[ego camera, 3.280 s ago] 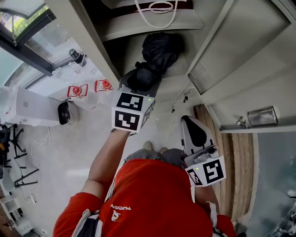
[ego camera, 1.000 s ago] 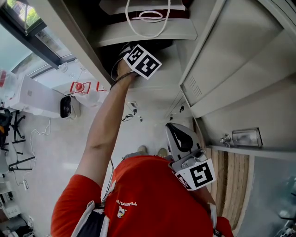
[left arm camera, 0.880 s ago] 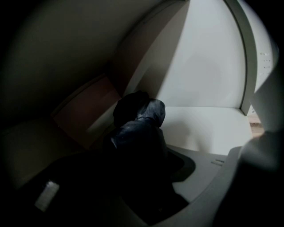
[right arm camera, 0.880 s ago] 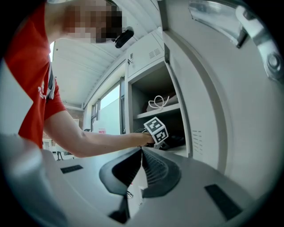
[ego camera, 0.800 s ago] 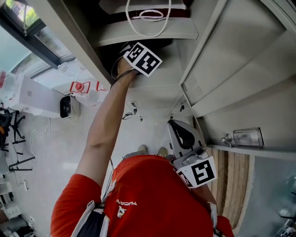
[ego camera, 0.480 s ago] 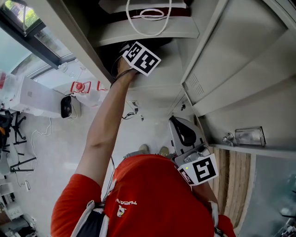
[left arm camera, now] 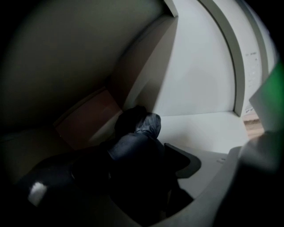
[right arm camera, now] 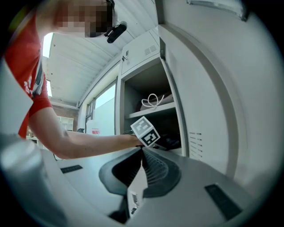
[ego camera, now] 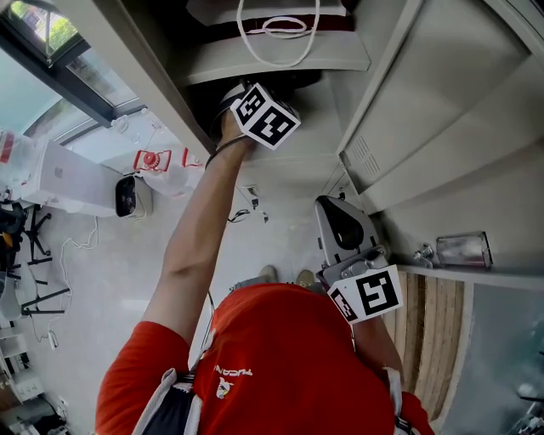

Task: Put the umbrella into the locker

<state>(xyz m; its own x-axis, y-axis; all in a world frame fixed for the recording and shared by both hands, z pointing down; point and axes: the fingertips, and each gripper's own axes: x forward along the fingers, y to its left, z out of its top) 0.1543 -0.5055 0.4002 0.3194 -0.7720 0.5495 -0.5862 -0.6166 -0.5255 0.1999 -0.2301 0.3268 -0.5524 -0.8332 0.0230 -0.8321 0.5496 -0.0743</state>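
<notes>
The job looks nearly done. The black folded fabric umbrella (left arm camera: 141, 128) is already inside the tall grey metal locker (ego camera: 140, 64), in the compartment directly beneath the flat grey shelf (ego camera: 340, 58) that carries a looped white cord (ego camera: 279, 25). The left gripper (left arm camera: 133, 170) reaches in under that shelf with the umbrella between its jaws, and those jaws are opening to let it go. It is dark under there, so I can't swear the pads are clear of the fabric, though they seem to be. The umbrella's long axis runs front to back beneath the shelf, in line with the gripper, with its far rounded end pointing at the rear corner. It appears to lie low on the pale compartment floor. The right gripper (right arm camera: 142, 154) hangs outside, well short of the shelf, its ribbed jaws pressed together on nothing. What remains, I'd judge, is to draw the left gripper out from under the shelf and perhaps swing the grey vented door (ego camera: 442, 110) to.
</notes>
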